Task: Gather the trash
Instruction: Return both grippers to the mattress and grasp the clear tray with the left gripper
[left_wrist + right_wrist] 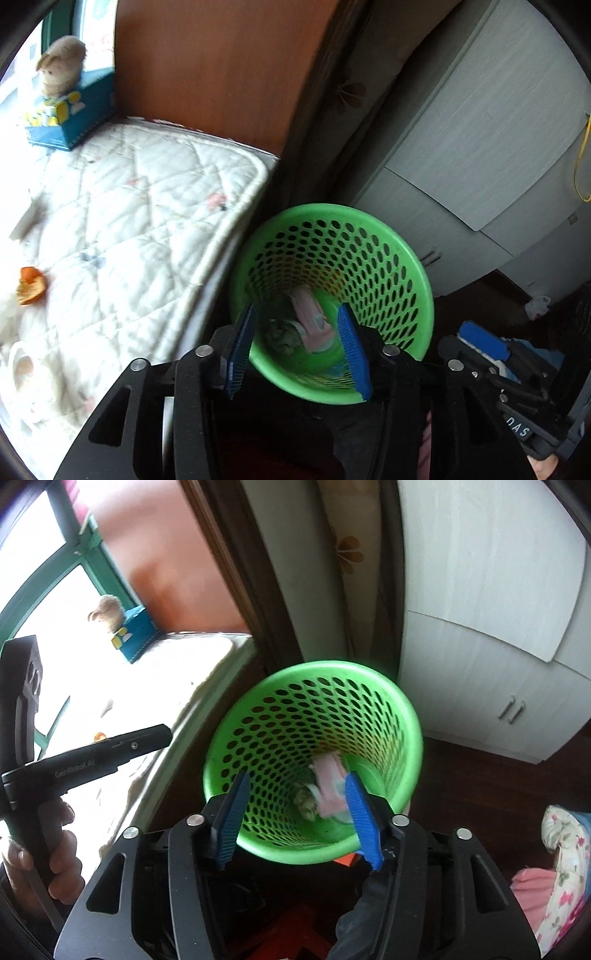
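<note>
Beside a bed with a quilted white cover, a green perforated basket stands on the dark floor near a pale wardrobe. Both hand-held grippers hang above its mouth, pointing steeply down into it. The left hand-held gripper is released, nothing between its blue pads, and the right hand-held gripper is likewise released and empty. Below them, at the basket's bottom, lie a pink wrapper and a crumpled wad, so this reads as the drop step just finishing. Off to the left gripper's left, an orange peel lies on the bed, apart from the basket. The next move probably calls for swinging one gripper over the bed, closing on that peel, and carrying it to the basket.
</note>
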